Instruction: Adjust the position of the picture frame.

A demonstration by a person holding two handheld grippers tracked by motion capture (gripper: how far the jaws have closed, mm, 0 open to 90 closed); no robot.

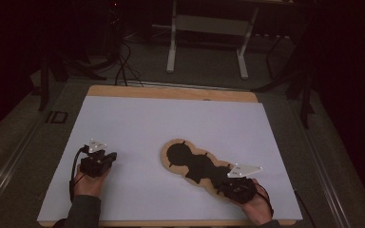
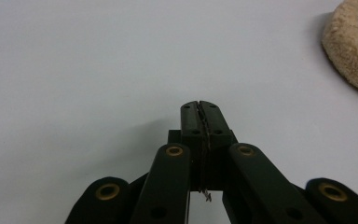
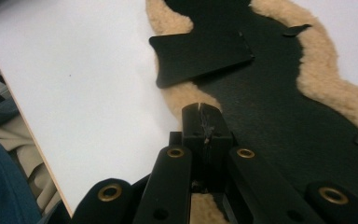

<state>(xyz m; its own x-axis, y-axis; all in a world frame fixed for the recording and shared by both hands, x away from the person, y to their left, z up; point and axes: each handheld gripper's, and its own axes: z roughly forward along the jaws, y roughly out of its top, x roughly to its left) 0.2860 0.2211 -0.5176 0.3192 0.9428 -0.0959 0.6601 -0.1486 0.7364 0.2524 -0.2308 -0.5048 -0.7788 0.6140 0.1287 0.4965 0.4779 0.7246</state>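
Note:
A long, lobed piece of black leather edged with tan fleece point(image 1: 192, 164) lies flat on the white sheet, right of the middle. My right gripper point(image 1: 222, 186) is shut, empty, over its near end; in the right gripper view its tips point(image 3: 202, 112) hover above the fleece rim point(image 3: 179, 95) and the black surface point(image 3: 270, 112), beside a square black flap point(image 3: 200, 53). My left gripper point(image 1: 112, 156) rests on the sheet at the left, jaws pressed together with nothing between them point(image 2: 200, 108). The fleece edge point(image 2: 349, 46) shows at the top right of the left gripper view.
The white sheet point(image 1: 171, 118) covers a wooden table point(image 1: 171, 91); its near edge point(image 3: 32, 140) runs close to my right gripper, with a person's clothing beyond. A white table frame point(image 1: 209, 33) stands on the dark floor behind.

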